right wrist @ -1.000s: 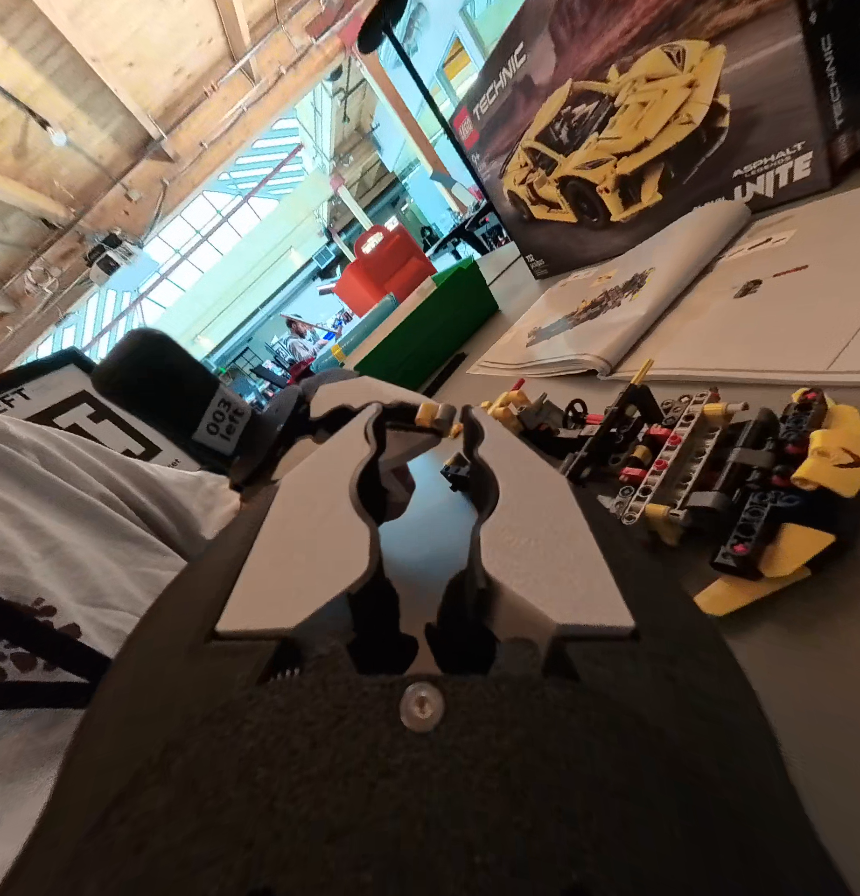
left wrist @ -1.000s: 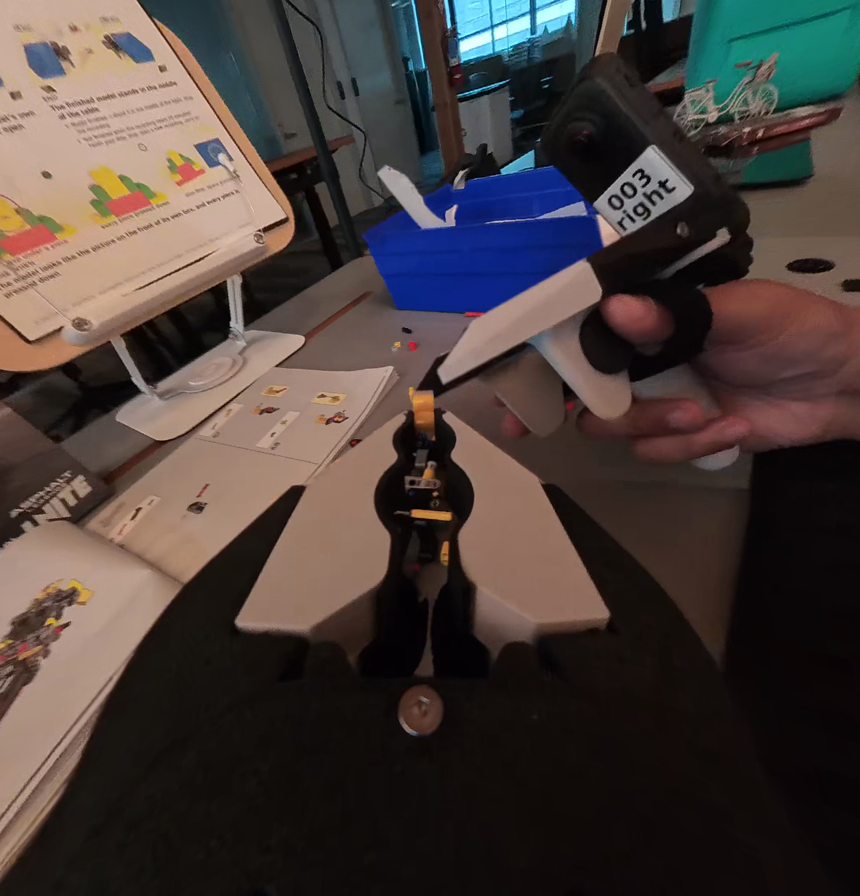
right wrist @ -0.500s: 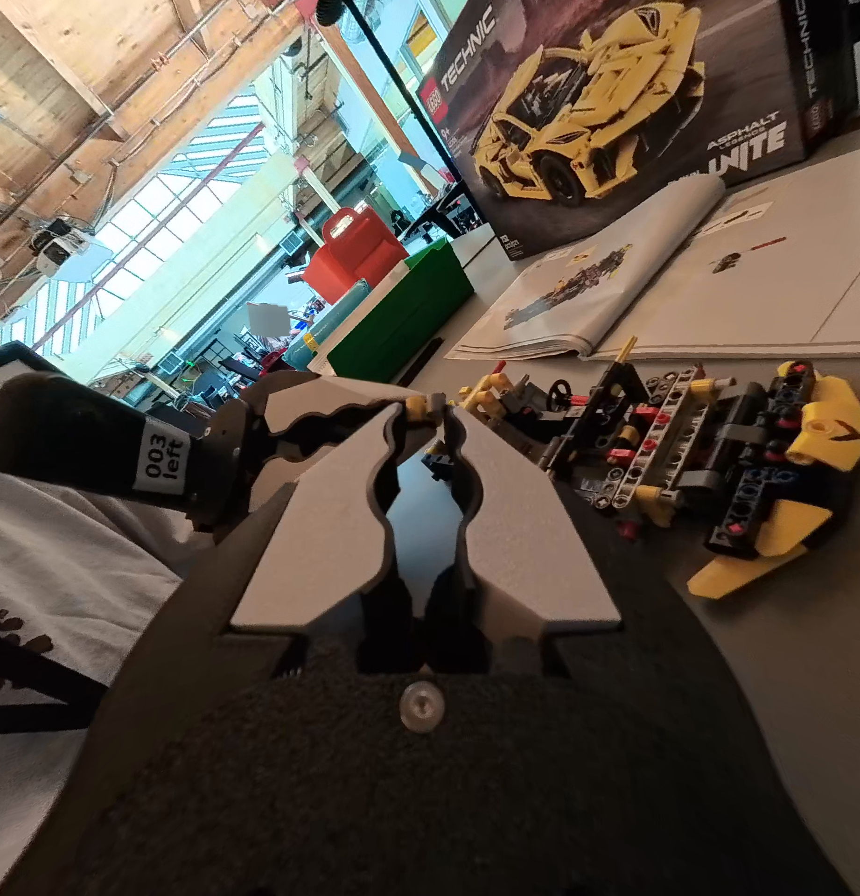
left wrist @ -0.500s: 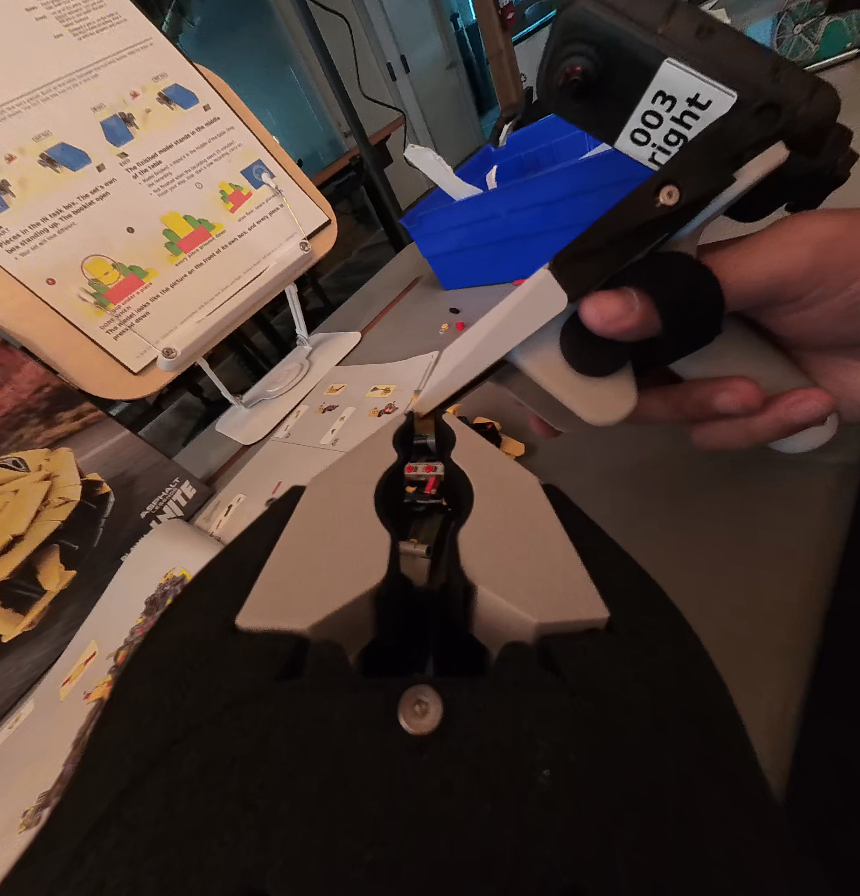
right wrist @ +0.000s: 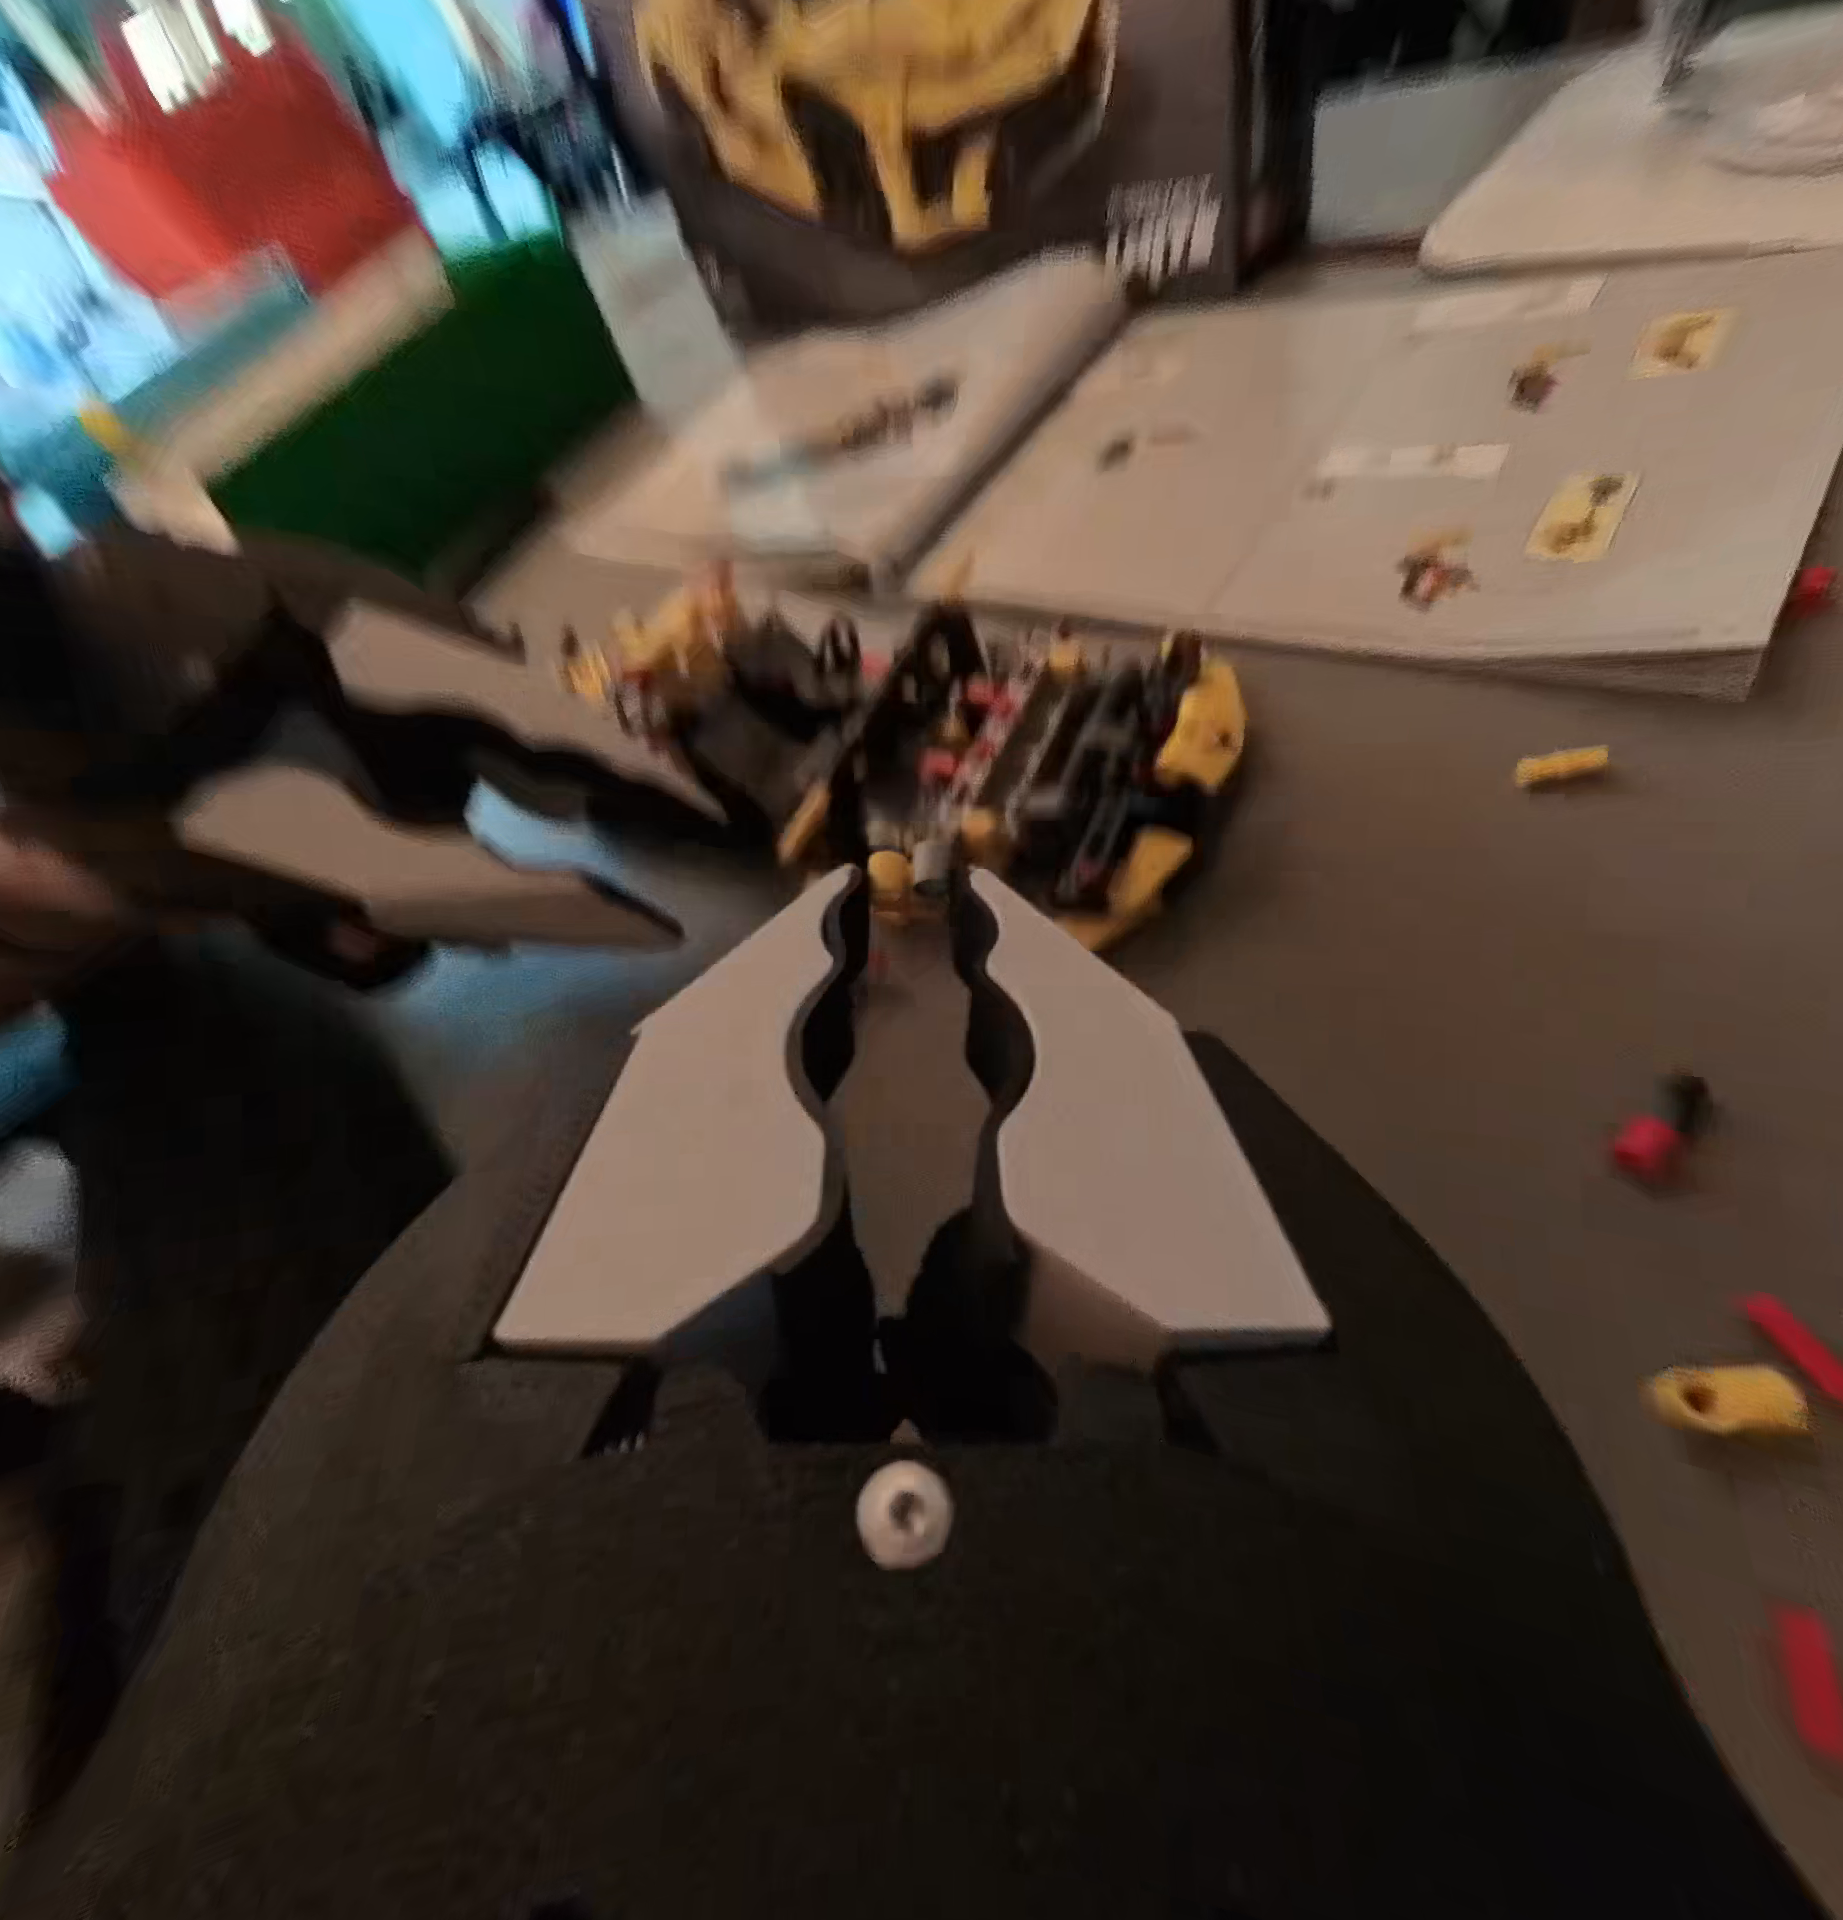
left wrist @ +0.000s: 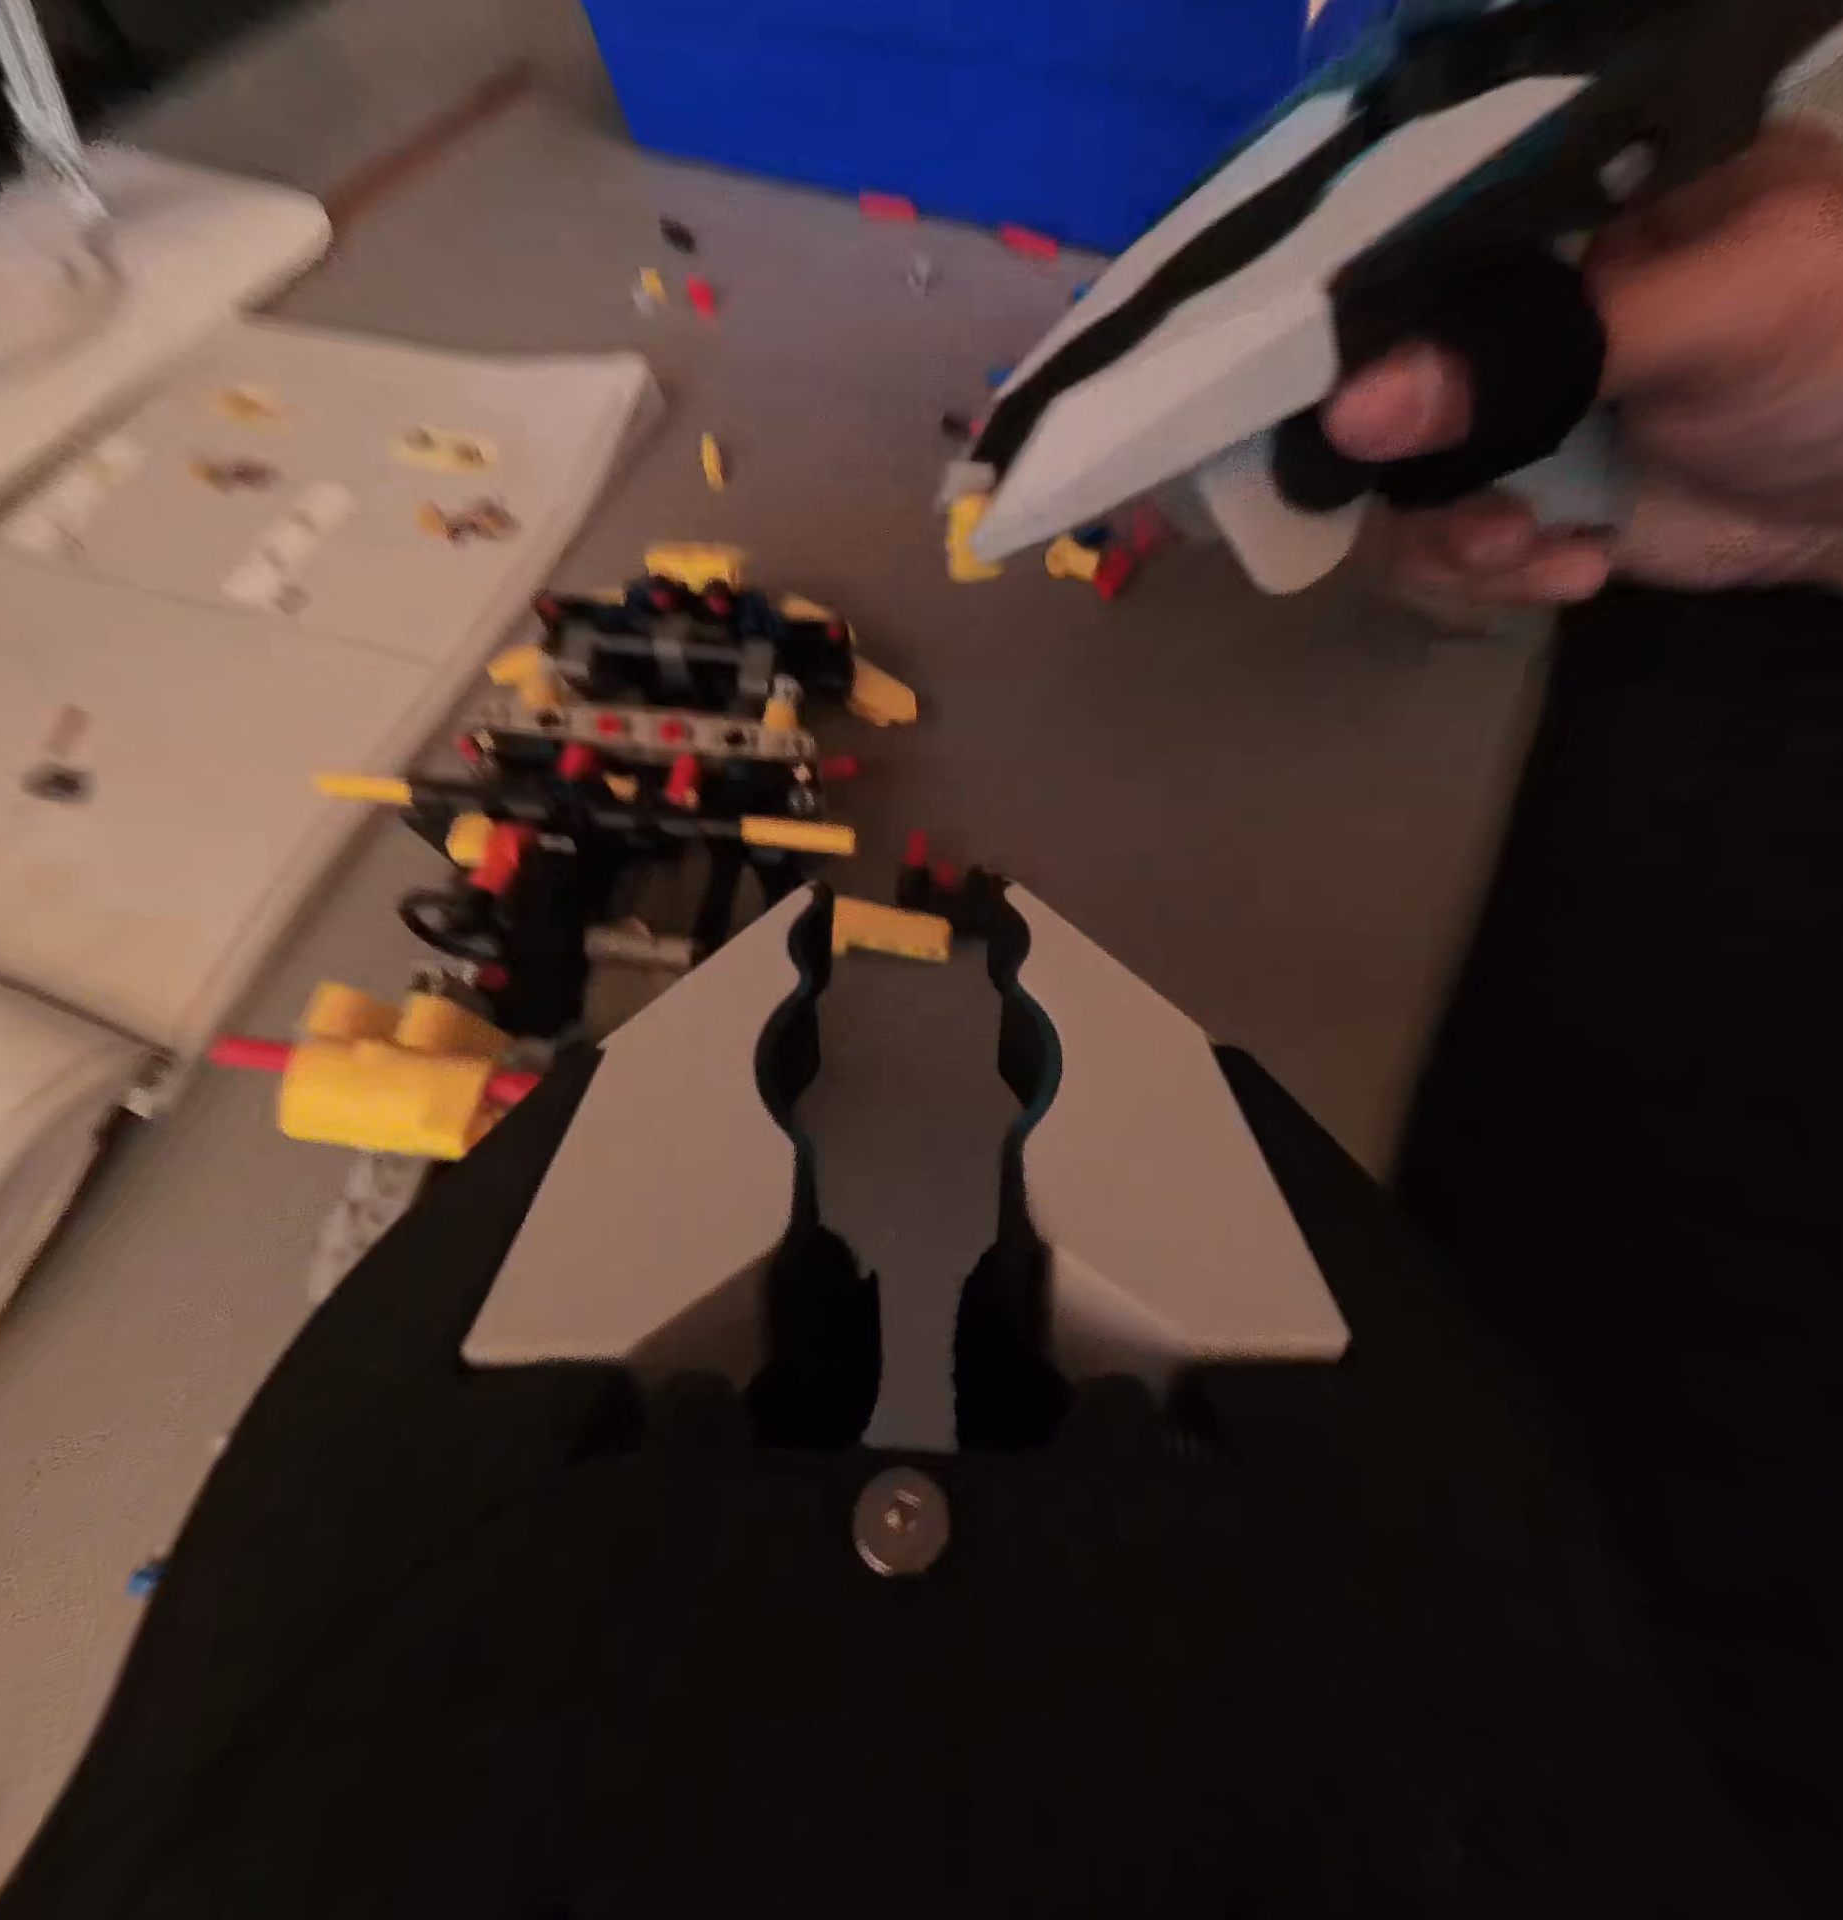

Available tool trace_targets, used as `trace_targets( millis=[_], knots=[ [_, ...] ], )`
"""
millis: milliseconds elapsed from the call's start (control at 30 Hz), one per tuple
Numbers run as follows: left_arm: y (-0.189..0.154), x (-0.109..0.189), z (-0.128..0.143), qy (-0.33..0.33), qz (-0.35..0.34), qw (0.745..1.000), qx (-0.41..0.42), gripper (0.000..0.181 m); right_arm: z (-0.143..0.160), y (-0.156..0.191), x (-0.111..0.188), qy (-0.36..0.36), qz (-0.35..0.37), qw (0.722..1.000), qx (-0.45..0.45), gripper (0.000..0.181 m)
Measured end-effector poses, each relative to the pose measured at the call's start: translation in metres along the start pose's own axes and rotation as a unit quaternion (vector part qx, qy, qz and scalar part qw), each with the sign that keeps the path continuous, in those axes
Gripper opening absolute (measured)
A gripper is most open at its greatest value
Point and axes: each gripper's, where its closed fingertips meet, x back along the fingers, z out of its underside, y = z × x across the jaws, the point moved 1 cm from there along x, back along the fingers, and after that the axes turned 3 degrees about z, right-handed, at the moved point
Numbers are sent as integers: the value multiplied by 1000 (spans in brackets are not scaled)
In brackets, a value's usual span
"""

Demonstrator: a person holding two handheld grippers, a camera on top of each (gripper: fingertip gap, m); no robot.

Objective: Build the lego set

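In the left wrist view my left gripper (left wrist: 912,904) is open and empty, low over the grey table just right of the part-built black and yellow car chassis (left wrist: 647,748). A loose yellow beam (left wrist: 891,928) and a black piece with red pins (left wrist: 948,883) lie on the table just past its fingertips. My right gripper (right wrist: 912,883) is shut on a small yellow and grey lego piece (right wrist: 896,883). It also shows in the left wrist view (left wrist: 974,520), up right of the chassis, with the piece at its tip. The views are blurred.
A blue bin (left wrist: 948,104) stands at the back. The open instruction booklet (left wrist: 273,582) lies left of the chassis, with the set's box (right wrist: 948,135) and a green bin (right wrist: 429,395) behind. Loose yellow (right wrist: 1727,1403) and red (right wrist: 1649,1143) pieces lie scattered on the table. The grippers' ends are close to 7 cm from one another.
My left gripper let go of the small piece, opened and swung down towards the chassis. My right gripper shut on that piece and now holds it alone, away from the left gripper.
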Motion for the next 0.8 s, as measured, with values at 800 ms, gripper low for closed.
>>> trace_targets(
  millis=[800],
  knots=[
    [-7,-32,27,81,40,996,22,25,40,5,-12,102,-44,991,77,28]
  ],
)
